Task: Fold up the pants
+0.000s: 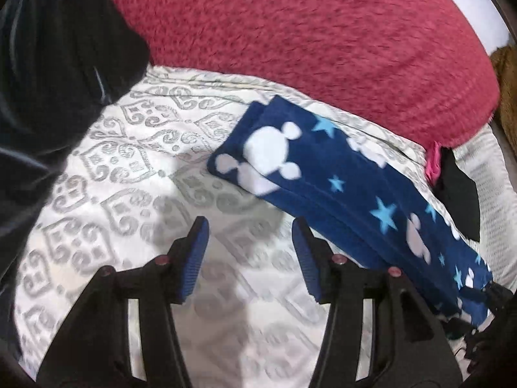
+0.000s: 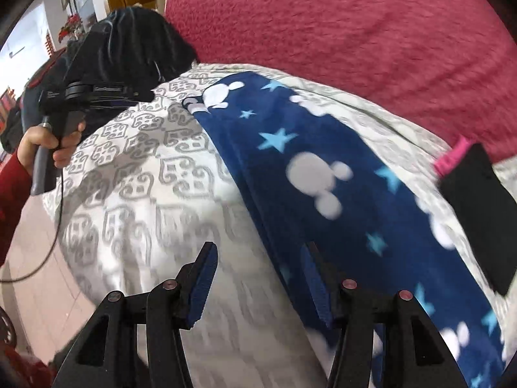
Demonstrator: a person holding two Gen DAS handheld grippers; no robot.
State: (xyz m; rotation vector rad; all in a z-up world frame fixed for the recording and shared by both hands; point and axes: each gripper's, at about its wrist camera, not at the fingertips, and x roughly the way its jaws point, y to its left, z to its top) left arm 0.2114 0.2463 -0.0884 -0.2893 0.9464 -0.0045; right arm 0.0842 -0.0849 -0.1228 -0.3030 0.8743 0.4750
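The pants (image 1: 339, 181) are navy fleece with white mouse heads and light blue stars. They lie folded lengthwise as a long strip on the patterned bed cover, leg ends at the far end. My left gripper (image 1: 250, 226) is open and empty, above the cover just left of the strip. In the right wrist view the pants (image 2: 307, 174) run from the far middle to the near right. My right gripper (image 2: 260, 252) is open and empty, its right finger over the strip's left edge. The left gripper also shows there, held in a hand at the far left (image 2: 139, 93).
A white and grey patterned cover (image 1: 129, 161) spreads under everything. A red fuzzy blanket (image 1: 307, 38) lies behind the pants. A dark garment pile (image 1: 55, 64) sits at the left. A black folded item with a pink edge (image 2: 478, 207) lies right of the pants. Floor tiles (image 2: 35, 258) show at the left.
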